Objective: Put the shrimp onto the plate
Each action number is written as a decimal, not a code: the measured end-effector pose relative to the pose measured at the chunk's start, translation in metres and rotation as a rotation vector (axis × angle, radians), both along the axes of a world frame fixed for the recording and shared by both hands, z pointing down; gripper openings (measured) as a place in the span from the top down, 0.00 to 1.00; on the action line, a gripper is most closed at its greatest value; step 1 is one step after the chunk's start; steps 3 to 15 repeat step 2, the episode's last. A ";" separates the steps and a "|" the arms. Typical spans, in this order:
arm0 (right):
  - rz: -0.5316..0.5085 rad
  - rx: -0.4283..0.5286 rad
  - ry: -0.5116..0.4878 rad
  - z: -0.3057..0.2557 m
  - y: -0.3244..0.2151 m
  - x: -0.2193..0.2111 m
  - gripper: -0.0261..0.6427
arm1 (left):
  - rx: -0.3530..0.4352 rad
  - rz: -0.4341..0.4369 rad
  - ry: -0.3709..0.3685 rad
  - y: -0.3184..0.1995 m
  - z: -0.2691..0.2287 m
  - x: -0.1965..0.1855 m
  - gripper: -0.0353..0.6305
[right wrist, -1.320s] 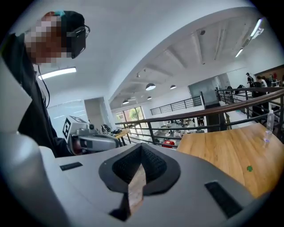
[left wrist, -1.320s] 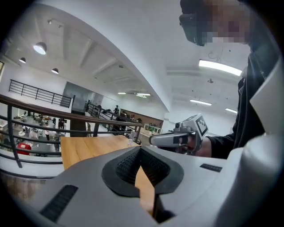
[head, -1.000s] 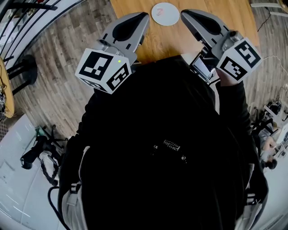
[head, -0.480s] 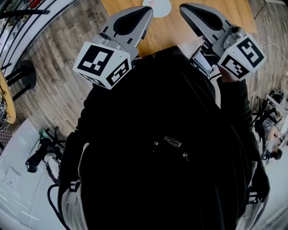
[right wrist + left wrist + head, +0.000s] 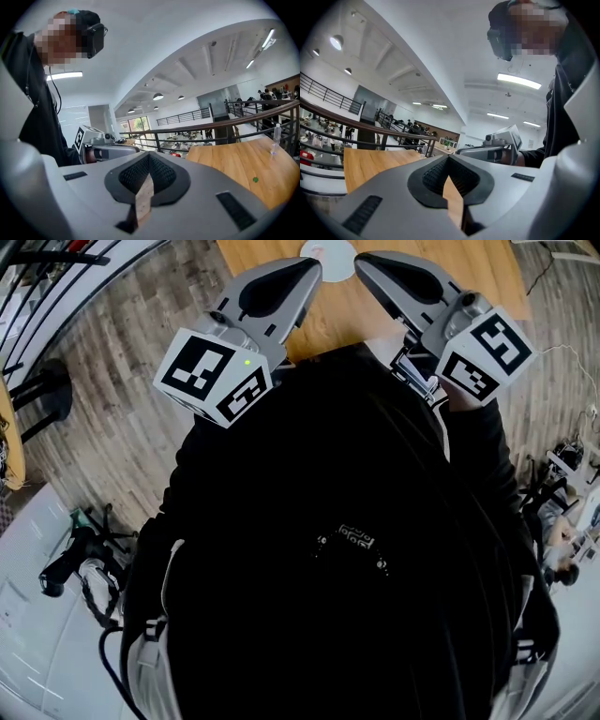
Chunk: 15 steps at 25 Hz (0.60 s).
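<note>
— So, where are the two grippers?

— Both are held up close in front of the person's black top, pointing out over the near edge of the wooden table. The left gripper and the right gripper lean in toward each other, tips near but apart. Each one's marker cube sits nearest the body.

— And the jaws?

— In the left gripper view the dark ribbed pads meet at the tip. Only a thin wedge behind them shows table wood, and nothing sits in it. The right gripper view shows the same: pads together at the tip, a sliver of wood showing through, nothing gripped.

— Where is the plate?

— The white plate lies on the table at the top edge of the head view, between the two tips and beyond them, and only part of it is in frame.

— And the shrimp?

— A small pinkish mark sits on the visible part of the plate, but it is too small to say whether that is the shrimp. Neither gripper view shows it.

— What else is there?

— The right gripper view has a green dot on the tabletop, a clear bottle at its far edge, and a dark railing behind.
</note>
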State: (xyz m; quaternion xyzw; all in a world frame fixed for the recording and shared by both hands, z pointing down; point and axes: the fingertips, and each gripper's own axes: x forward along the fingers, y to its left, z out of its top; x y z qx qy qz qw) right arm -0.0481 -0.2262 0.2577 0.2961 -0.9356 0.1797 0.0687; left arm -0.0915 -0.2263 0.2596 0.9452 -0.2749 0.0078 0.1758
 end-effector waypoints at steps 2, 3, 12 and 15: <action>-0.013 -0.005 0.025 0.006 0.009 -0.006 0.94 | 0.004 -0.007 0.015 0.007 -0.003 -0.004 0.95; -0.013 -0.005 0.025 0.006 0.009 -0.006 0.94 | 0.004 -0.007 0.015 0.007 -0.003 -0.004 0.95; -0.013 -0.005 0.025 0.006 0.009 -0.006 0.94 | 0.004 -0.007 0.015 0.007 -0.003 -0.004 0.95; -0.013 -0.005 0.025 0.006 0.009 -0.006 0.94 | 0.004 -0.007 0.015 0.007 -0.003 -0.004 0.95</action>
